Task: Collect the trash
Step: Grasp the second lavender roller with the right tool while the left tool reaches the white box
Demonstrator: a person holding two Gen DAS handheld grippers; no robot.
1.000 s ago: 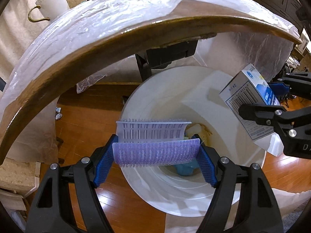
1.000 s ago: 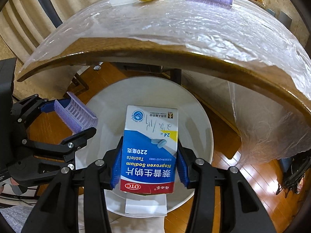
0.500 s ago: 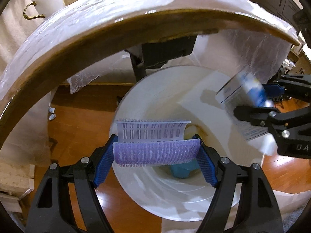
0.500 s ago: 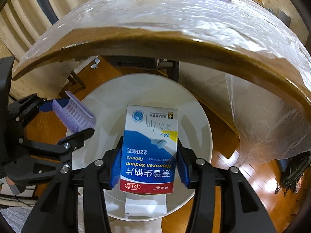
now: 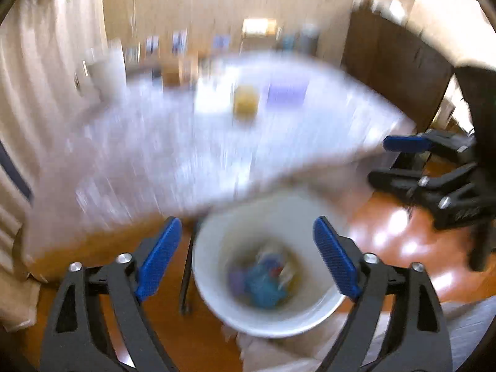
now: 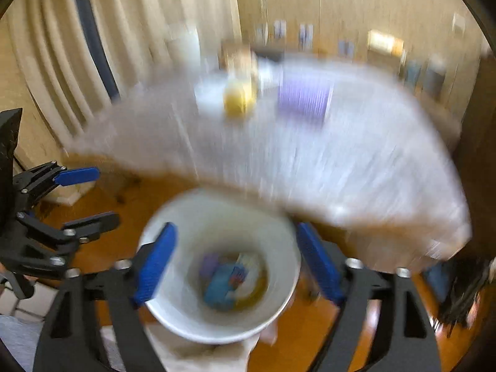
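Both views motion-blurred, detail soft. Landmark = white bin (image 5: 266, 319) on the wood floor (image 5: 403, 232), round, smooth-walled, mouth open upward, standing just below the near edge of the worktop (image 5: 192, 155).

Left gripper (image 5: 248, 254): fingers wide apart, blue pads bare, nothing between them; they straddle the bin mouth from above, one pad (image 5: 159, 257) left of the bin, the other right of it. Right gripper (image 6: 235, 263): fingers also spread wide, nothing held, blue pads (image 6: 155, 263) either side of the bin rim (image 6: 217, 334). In the left view the right gripper shows off to the bin's right, above the floor; in the right view the left gripper sits left of the bin.

Trash (image 6: 232, 279) lies at the bin bottom: a jumbled small heap, blue/teal patch biggest, w/ purple, red, white & yellowish bits around it; too smeared to name single pieces. Same heap seen in the left view (image 5: 263, 279), centred low in the bin.

Beyond the bin, on the worktop, which is covered w/ shiny clear plastic film: a yellow item (image 6: 238, 99) and a purple ribbed item (image 6: 303, 99) side by side, purple one to the right, w/ a white thing (image 6: 207, 93) touching the yellow one's left. All three well apart from the bin, up on the far part of the worktop. Curtains (image 6: 62, 62) hang behind, left of the bin
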